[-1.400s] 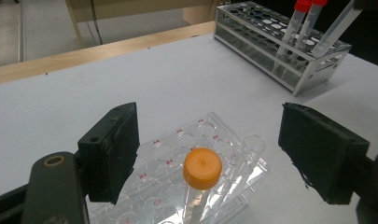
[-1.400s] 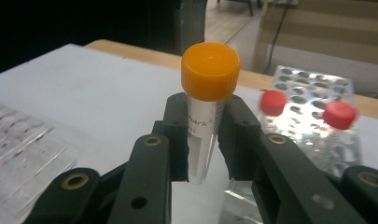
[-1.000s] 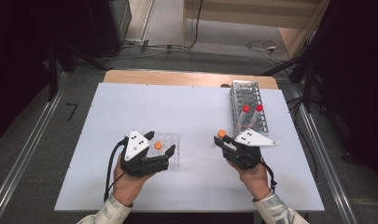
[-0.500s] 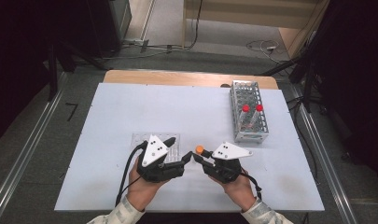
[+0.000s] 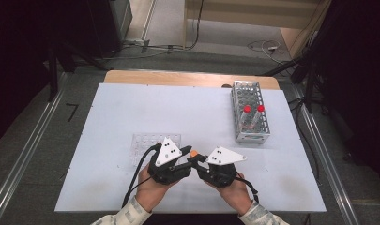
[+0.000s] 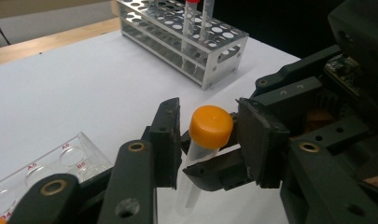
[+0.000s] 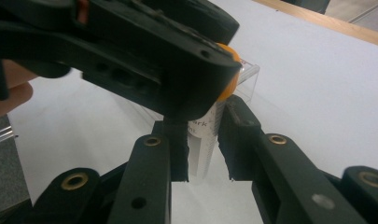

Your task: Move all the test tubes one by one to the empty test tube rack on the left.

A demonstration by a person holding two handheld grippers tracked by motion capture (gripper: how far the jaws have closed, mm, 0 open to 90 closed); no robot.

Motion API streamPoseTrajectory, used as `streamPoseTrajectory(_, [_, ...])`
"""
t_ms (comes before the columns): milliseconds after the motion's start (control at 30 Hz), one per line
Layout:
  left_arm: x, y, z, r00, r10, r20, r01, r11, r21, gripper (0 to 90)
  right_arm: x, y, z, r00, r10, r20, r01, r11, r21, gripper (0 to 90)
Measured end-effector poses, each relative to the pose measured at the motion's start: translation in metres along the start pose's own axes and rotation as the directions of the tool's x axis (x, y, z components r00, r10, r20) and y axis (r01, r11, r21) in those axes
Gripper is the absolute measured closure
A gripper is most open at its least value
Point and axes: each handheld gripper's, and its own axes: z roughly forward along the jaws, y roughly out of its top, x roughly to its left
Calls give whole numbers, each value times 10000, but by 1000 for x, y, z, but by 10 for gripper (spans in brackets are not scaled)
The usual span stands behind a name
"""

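Note:
A clear tube (image 7: 206, 140) with an orange cap (image 5: 193, 153) stands upright between my two grippers at the front middle of the white table (image 5: 187, 108). My right gripper (image 5: 197, 161) is shut on the tube's body just under the cap, as its own view shows (image 7: 203, 151). My left gripper (image 5: 188, 157) faces it from the left. Its jaws have just been closing and now stand on either side of the orange cap (image 6: 211, 125). A thin gap shows on each side, so the pads (image 6: 257, 140) do not press on it.
A metal tube rack (image 5: 250, 136) stands at the right rear with two red-capped tubes (image 5: 247, 109) in it. A clear well plate (image 5: 148, 143) lies just behind my left hand and shows at the lower left of the left gripper view (image 6: 51, 163).
Both hands have come together at the front middle of the table. The right one brought the orange-capped tube leftward. The left gripper left the well plate and narrowed its jaws around the cap.

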Motion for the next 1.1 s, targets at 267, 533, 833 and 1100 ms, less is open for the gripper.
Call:
streamPoseTrajectory(267, [0,-1,-1,10000,79,27,-80,10000,49,694,2,0,0,10000,-34,-26,34,10000,0,707])
streamPoseTrajectory(533, [2,2,-9,9999,-59,150,61,9999,-109,699,5,3,-4,9978,-244,-624,233,9995,-193,470])
streamPoseTrajectory(833, [20,7,-39,9989,-459,37,460,9984,-330,698,0,3,-10,9970,15,-769,-27,9999,-152,272])
streamPoseTrajectory(1100, [34,16,-65,9978,-573,-345,550,9965,-623,697,-10,1,-13,9985,297,-456,-302,9995,-120,240])
